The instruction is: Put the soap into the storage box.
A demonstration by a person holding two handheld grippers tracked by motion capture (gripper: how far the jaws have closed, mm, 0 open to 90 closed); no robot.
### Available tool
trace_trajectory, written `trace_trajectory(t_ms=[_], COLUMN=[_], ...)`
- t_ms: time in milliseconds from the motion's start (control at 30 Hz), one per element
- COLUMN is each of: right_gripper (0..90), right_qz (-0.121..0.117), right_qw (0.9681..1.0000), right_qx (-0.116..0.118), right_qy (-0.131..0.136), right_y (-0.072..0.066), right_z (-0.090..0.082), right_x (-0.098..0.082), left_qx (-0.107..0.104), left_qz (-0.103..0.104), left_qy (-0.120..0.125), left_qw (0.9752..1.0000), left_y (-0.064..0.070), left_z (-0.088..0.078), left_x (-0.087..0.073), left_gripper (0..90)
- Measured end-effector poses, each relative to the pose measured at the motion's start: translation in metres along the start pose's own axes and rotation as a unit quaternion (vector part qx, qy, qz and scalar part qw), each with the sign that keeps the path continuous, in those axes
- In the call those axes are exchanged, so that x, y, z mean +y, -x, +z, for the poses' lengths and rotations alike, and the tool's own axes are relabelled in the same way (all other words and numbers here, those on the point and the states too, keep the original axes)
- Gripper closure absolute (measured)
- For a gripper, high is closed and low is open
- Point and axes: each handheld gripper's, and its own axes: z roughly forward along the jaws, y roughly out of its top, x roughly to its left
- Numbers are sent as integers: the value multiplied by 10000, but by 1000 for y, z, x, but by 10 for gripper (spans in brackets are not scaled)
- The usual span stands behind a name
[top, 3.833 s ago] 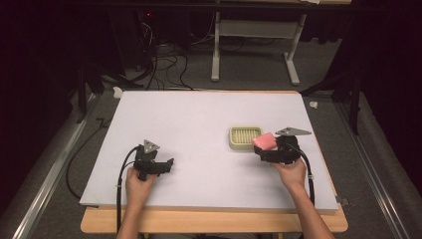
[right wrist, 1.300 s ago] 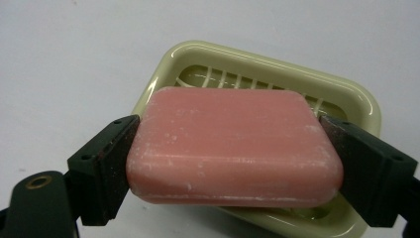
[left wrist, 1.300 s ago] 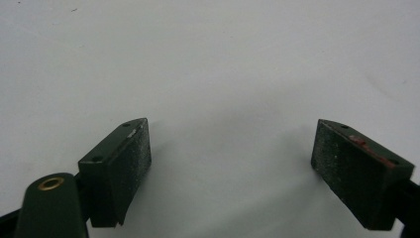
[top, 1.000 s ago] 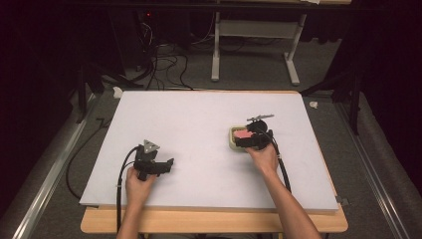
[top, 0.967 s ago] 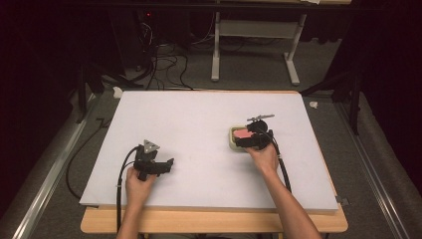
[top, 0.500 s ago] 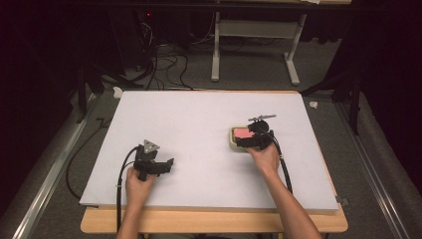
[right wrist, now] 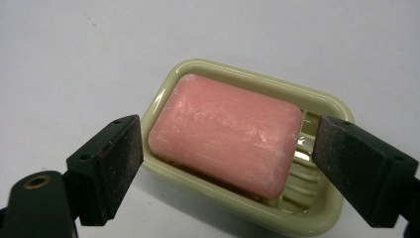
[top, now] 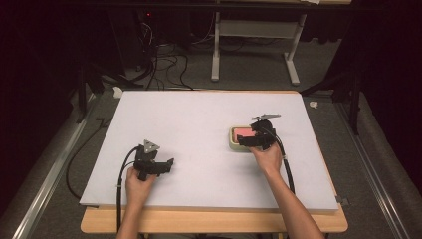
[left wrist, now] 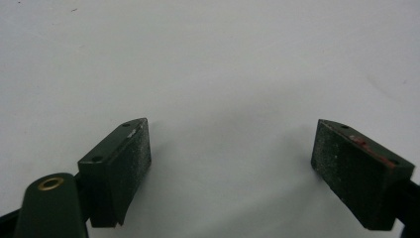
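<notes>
A pink bar of soap (right wrist: 225,134) lies flat in a pale yellow-green soap dish (right wrist: 317,218) on the white tabletop, right of centre in the high view, where the soap (top: 243,132) and the dish (top: 232,144) are half covered by my hand. My right gripper (right wrist: 228,141) hovers just behind the dish and is open. Its jaws have just been closing a little, one on each side of the dish, with the pads (right wrist: 121,153) clear of the soap. My left gripper (top: 166,164) rests near the front left, open, with bare white surface between its jaws (left wrist: 230,148).
The white board (top: 199,114) covers a wooden table whose front edge (top: 209,221) runs along the bottom. Cables (top: 164,64) and the legs of a desk frame (top: 216,45) are on the dark floor behind. A metal rail (top: 45,184) runs along the left.
Since the oldest frame my right gripper carried the soap leftward to the dish, which was empty then, and let go of it there. Over the last second it barely shifted. The left gripper kept still.
</notes>
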Motion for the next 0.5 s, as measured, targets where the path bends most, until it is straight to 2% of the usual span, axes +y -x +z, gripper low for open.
trace_trajectory(t_ms=[367,500], right_gripper=[157,160], right_qz=[-16,-137], right_qw=[9999,9998], right_qx=[52,27], right_qy=[119,156], right_y=[4,4], right_z=[-8,-12], right_x=[-1,-1], left_qx=[0,1], left_qz=[1,0], left_qy=[0,1], left_qw=[10000,10000], left_y=[0,0], left_z=[0,0], left_x=[0,0], left_gripper=[161,162])
